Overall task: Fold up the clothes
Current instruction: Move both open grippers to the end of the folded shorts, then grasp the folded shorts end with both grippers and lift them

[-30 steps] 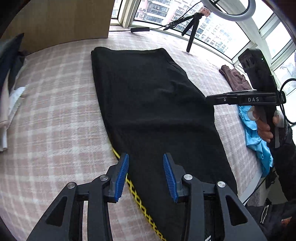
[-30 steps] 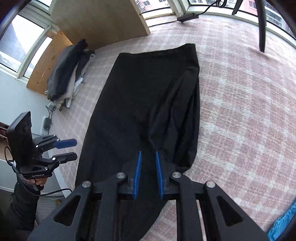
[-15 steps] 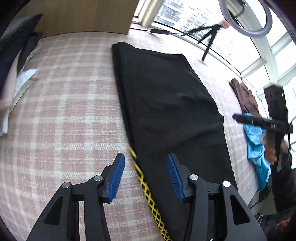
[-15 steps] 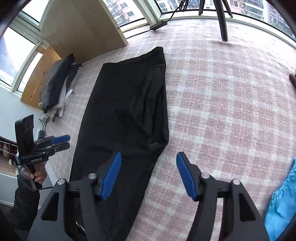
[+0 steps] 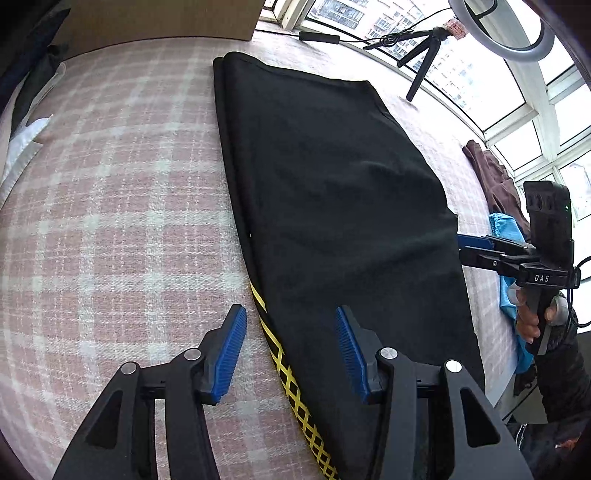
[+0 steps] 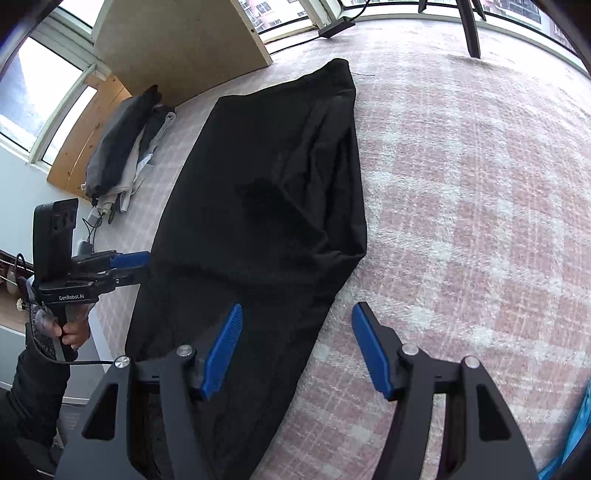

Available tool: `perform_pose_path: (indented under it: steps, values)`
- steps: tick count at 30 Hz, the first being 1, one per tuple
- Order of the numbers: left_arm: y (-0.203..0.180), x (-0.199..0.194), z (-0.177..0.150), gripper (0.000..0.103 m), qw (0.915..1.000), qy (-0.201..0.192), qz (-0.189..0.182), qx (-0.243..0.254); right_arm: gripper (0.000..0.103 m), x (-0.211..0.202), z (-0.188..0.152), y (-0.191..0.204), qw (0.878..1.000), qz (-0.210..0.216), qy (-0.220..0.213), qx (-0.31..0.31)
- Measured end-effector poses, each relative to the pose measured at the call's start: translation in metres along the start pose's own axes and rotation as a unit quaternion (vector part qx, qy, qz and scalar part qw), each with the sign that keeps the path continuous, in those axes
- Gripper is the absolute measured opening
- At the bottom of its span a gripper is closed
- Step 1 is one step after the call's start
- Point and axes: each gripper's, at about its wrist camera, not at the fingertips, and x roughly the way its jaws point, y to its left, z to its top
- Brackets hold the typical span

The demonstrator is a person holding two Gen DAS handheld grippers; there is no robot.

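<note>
A long black garment [image 5: 332, 206] lies flat on a pink plaid surface [image 5: 110, 229], folded lengthwise, with a yellow lattice stripe [image 5: 284, 369] along its near left edge. My left gripper [image 5: 290, 350] is open and empty, its jaws straddling that striped edge just above it. In the right wrist view the same garment [image 6: 258, 221] shows a bunched fold on its right side. My right gripper [image 6: 297, 350] is open and empty over the garment's near right edge. Each gripper shows in the other's view: the right one [image 5: 476, 247], the left one [image 6: 129, 266].
A pile of dark and grey clothes [image 6: 125, 147] lies at the far left by a wooden board [image 6: 177, 44]. A brown garment [image 5: 491, 177] and a blue garment [image 5: 509, 258] lie at the right. A tripod [image 5: 421, 55] and ring light [image 5: 502, 33] stand by the window.
My right gripper opened, let go of the black garment and drew back to its right edge. My left gripper stayed open and shifted along the striped edge.
</note>
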Motion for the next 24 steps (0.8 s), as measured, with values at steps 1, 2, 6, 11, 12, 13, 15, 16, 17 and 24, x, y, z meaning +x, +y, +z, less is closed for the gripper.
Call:
perform_pose_path:
  steps: [1,2,6,11,12,13,15,16,17,24]
  values:
    - [-0.001,0.001,0.0,0.047,1.0,0.001,0.002,0.004,0.05,0.002,-0.001,0.002,1.0,0.006,0.001,-0.004]
    - [-0.003,0.002,0.0,0.047,0.9999,0.0,0.007,0.009,0.041,0.004,-0.002,0.004,1.0,0.011,0.003,-0.008]
    - [-0.016,0.006,0.0,0.043,0.9989,0.004,0.025,0.039,0.04,0.007,-0.003,0.009,1.0,0.009,0.001,-0.026]
    - [-0.026,0.012,0.004,0.03,0.998,0.007,0.034,0.053,0.029,0.009,-0.003,0.01,0.999,0.01,0.009,-0.033]
    - [-0.024,0.012,0.005,0.021,0.9984,0.006,0.031,0.048,0.028,0.01,-0.003,0.009,0.999,0.012,0.01,-0.03]
    - [-0.021,0.013,0.007,0.013,0.9988,0.005,0.026,0.041,0.025,0.01,-0.003,0.008,0.999,0.015,0.01,-0.027]
    - [-0.016,0.014,0.009,0.009,0.9996,0.003,0.012,0.024,0.017,0.013,-0.003,0.007,0.999,0.022,0.011,-0.023]
    - [-0.013,0.015,0.01,0.006,0.9999,0.002,0.001,0.014,0.013,0.015,-0.003,0.007,0.999,0.024,0.01,-0.02]
    - [-0.011,0.015,0.01,0.006,1.0,-0.001,-0.005,0.008,0.012,0.016,-0.003,0.006,0.999,0.029,0.009,-0.014]
    - [-0.014,0.014,0.011,0.003,0.9991,-0.034,-0.021,-0.012,0.007,0.017,-0.01,-0.006,0.996,0.077,-0.021,0.047]
